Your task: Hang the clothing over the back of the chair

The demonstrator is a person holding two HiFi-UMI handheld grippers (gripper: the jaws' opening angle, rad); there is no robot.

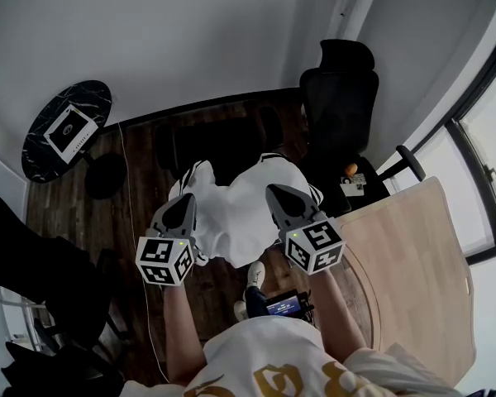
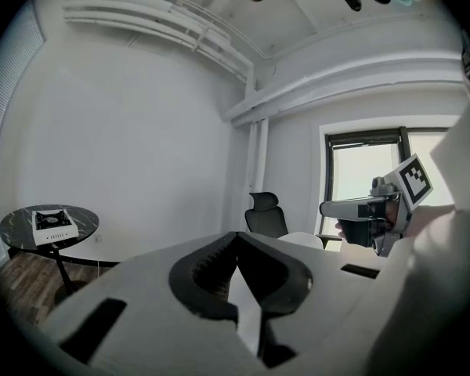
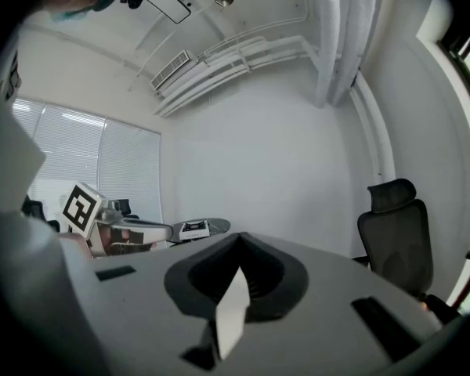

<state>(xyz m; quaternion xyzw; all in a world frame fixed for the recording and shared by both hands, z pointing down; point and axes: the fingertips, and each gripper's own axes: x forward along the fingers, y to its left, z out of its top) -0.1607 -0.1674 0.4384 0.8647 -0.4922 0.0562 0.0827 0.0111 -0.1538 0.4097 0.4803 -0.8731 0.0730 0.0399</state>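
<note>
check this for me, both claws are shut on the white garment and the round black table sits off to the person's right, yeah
One thing is off: the round black table sits to the person's left, not right, as the head view shows. The left claw and right claw are indeed both shut on the white garment.

White shirt [image 1: 240, 209] spreads wide and covers most of the dark furniture [image 1: 223, 143] behind it, too hidden to say what it is; the shirt's near edge drops behind the left gripper [image 1: 187, 200] and right gripper [image 1: 274, 192]; each gripper view shows only a sliver of cloth in the closed jaws; black office chair [image 1: 341, 110] hides its own base; orange thing [image 1: 350, 169] on its seat, too small to name.
</note>
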